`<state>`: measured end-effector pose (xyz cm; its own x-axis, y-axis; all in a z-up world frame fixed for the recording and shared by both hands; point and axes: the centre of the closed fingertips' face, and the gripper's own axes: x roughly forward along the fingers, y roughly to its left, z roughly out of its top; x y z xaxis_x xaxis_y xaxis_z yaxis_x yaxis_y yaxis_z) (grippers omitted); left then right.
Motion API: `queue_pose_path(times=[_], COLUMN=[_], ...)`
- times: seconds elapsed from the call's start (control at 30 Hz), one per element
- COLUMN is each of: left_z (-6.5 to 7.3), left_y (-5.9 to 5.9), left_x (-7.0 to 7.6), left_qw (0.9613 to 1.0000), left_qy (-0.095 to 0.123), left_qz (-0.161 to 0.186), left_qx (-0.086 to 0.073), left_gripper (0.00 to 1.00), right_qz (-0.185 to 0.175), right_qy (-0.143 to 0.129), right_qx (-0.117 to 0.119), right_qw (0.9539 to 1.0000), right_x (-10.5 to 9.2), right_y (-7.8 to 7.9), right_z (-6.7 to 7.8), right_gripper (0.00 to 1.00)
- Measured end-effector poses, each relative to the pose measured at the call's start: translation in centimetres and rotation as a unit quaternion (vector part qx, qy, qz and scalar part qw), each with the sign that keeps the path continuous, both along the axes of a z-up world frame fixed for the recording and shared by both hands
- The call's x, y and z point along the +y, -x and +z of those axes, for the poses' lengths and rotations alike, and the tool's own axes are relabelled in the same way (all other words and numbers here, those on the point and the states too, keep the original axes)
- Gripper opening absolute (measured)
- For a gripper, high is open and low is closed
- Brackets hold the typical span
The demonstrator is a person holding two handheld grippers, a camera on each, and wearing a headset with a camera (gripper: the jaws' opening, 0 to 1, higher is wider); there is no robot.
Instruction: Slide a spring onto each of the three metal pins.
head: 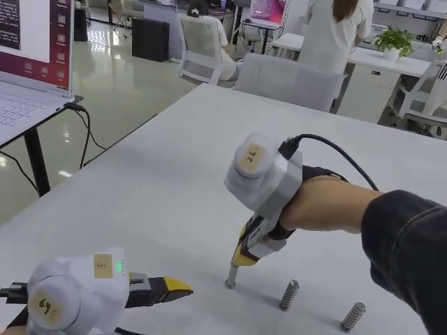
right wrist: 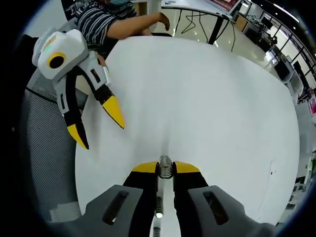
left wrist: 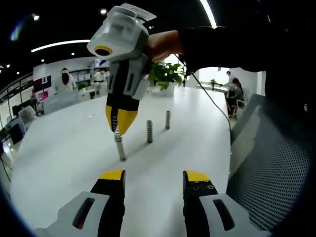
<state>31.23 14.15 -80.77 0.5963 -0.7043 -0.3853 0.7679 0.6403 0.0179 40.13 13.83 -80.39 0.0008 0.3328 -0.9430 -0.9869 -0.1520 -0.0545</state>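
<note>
Pin (head: 230,276) stands left of two springs (head: 289,295) on table (head: 174,181)

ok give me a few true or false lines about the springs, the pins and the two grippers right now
1. The right gripper holds a spring over a bare pin. True.
2. All three pins already carry springs. False: two pins carry springs, and the third is bare.
3. The left gripper has its fingers open and empty. True.
4. The left gripper is steadying the bare pin. False: it is off to the side, apart from the pin.
</note>
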Motion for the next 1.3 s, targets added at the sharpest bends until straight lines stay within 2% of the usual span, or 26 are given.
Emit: queue_pose_path(times=[0.43,0.8,1.03,1.3], left_z=[-0.1,-0.2,-0.2,-0.3], left_y=[0.0,0.1,0.2,0.2], left_x=[0.1,0.0,0.0,0.1], left_qw=[1.0,1.0,1.0,1.0], left_qy=[0.001,-0.001,-0.003,-0.003], left_qz=[0.001,-0.001,0.0,0.0], left_qx=[0.002,0.004,0.005,0.006], left_gripper=[0.4,0.39,0.39,0.39], right_qz=[-0.004,-0.003,0.0,-0.008], right_qy=[0.011,0.018,0.028,0.025], right_qx=[0.011,0.004,0.01,0.014], right_qw=[0.9999,0.9998,0.9996,0.9995], right_x=[0.0,0.0,-0.3,-0.3], right_y=[0.7,0.8,1.2,1.1], right_z=[-2.5,-3.6,-4.5,-4.9], right_gripper=[0.08,0.09,0.09,0.09])
